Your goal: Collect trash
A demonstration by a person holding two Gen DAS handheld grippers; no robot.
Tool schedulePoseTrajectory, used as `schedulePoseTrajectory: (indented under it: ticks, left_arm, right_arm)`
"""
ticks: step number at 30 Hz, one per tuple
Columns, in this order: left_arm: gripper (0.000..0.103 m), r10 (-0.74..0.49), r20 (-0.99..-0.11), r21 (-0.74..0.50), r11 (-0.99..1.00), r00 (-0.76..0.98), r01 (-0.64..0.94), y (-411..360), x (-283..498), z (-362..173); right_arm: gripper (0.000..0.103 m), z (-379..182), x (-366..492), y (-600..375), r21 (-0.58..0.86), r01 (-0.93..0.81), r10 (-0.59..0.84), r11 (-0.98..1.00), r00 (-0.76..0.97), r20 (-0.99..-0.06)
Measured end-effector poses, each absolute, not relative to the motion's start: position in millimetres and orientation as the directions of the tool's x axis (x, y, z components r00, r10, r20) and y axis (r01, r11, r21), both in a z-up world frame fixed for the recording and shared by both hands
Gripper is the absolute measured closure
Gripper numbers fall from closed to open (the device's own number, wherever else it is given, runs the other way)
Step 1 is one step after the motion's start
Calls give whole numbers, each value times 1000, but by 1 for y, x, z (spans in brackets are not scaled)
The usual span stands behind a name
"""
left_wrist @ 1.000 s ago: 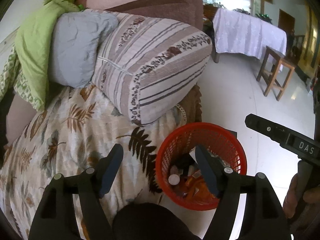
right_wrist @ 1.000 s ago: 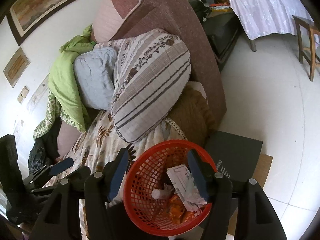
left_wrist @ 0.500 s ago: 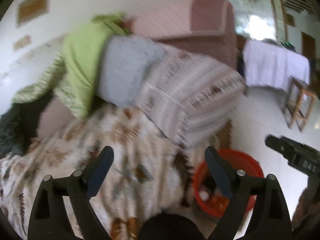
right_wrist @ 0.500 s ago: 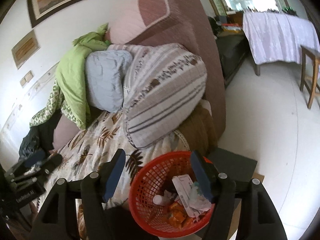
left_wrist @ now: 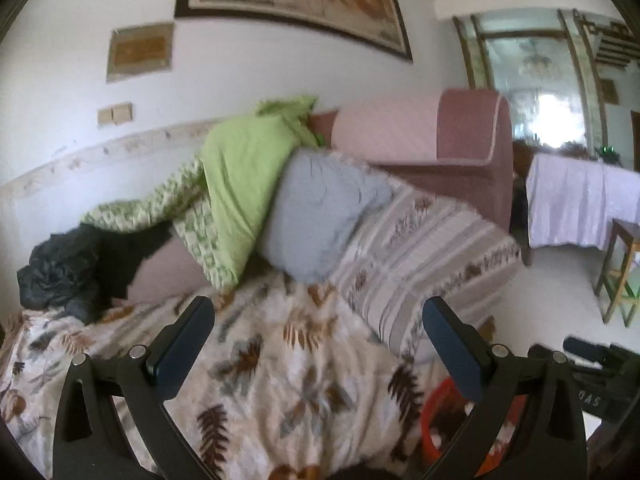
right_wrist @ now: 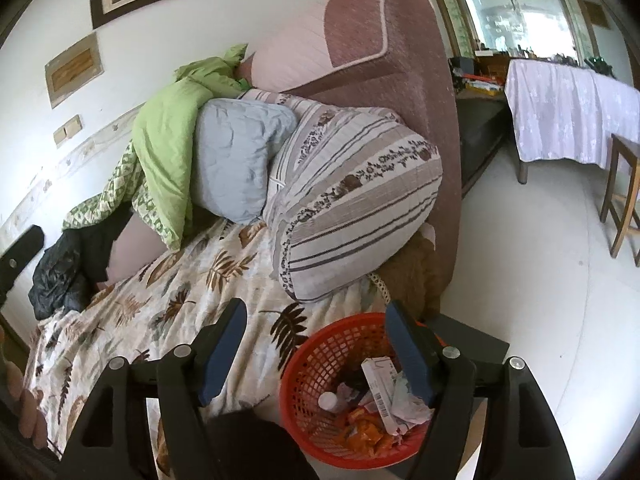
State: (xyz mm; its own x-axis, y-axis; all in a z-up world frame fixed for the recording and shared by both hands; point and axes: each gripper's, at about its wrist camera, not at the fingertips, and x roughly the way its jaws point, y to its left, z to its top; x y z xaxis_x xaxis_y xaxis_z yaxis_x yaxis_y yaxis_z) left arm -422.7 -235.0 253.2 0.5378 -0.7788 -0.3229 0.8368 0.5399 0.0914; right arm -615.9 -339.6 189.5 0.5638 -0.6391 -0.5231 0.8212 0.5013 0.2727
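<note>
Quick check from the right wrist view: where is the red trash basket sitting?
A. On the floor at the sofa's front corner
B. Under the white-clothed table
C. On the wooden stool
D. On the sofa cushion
A: the red basket, holding wrappers, sits low beside the sofa's front corner.

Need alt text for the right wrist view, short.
An open, empty right hand-held gripper hangs above a red basket of trash on the floor beside a sofa. A leaf-print blanket, striped cushion and green quilt cover the sofa.
</note>
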Motion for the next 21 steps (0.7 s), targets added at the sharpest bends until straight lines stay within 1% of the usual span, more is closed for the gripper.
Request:
schedulePoseTrajectory:
  ticks: [6, 10, 15, 21]
  left_arm:
    - [0, -713, -486, 75, 542, 505, 837, -248, -411, 220]
    - [0, -677, -556, 59, 546, 482, 836, -252, -408, 201]
    - [0, -649, -609, 61, 536, 457, 842, -259, -411, 184]
    - [0, -637, -629, 81, 516, 445, 853, -266, -415, 177]
  right_arm:
    - [26, 184, -605, -331, 221, 825, -633, 520, 546, -548]
    - [26, 172, -603, -330, 203, 835, -621, 512, 523, -584]
    - [26, 159, -606, -331, 211, 839, -604, 501, 514, -609]
    - [26, 158, -609, -331, 191, 851, -622, 489, 494, -607]
